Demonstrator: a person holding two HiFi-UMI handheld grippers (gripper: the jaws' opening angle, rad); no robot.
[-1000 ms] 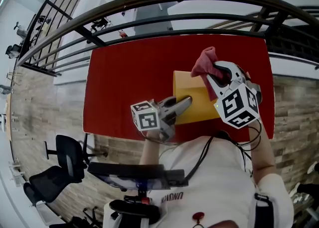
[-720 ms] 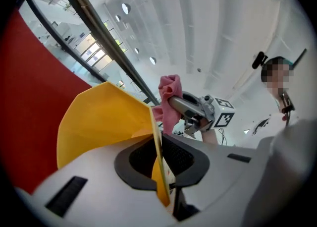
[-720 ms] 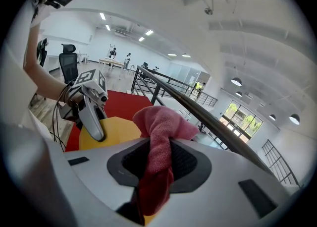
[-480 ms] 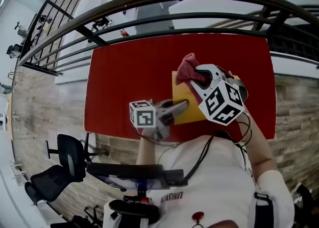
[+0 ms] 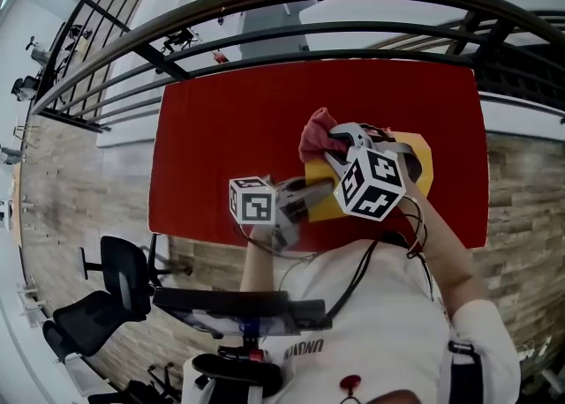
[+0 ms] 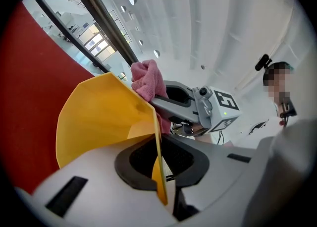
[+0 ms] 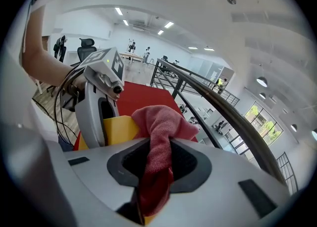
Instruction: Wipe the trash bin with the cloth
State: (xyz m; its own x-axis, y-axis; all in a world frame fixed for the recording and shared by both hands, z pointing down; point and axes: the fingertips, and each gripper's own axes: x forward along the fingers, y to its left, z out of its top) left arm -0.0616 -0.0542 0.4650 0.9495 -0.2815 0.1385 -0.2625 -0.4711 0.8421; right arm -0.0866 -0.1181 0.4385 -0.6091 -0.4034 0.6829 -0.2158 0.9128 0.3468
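A yellow trash bin (image 5: 418,162) lies on the red table (image 5: 221,142). My left gripper (image 5: 328,189) is shut on its thin wall (image 6: 99,117); its jaws have just been closing with that wall between them. In the left gripper view the wall's edge runs straight through the jaws. My right gripper (image 5: 328,141) is shut on a pink cloth (image 5: 314,132), which bunches out past its tips at the bin's far left corner. In the right gripper view the cloth (image 7: 158,137) hangs through the jaws, with the bin (image 7: 119,128) and the left gripper (image 7: 96,107) just behind it.
A dark curved railing (image 5: 291,5) runs past the table's far edge. An office chair (image 5: 115,292) stands on the floor at the lower left. The table's left half is bare red surface. The person's torso is against the near edge.
My right gripper has carried the cloth left and down, from over the bin's far right part to its left corner. The left gripper has stayed on the bin wall.
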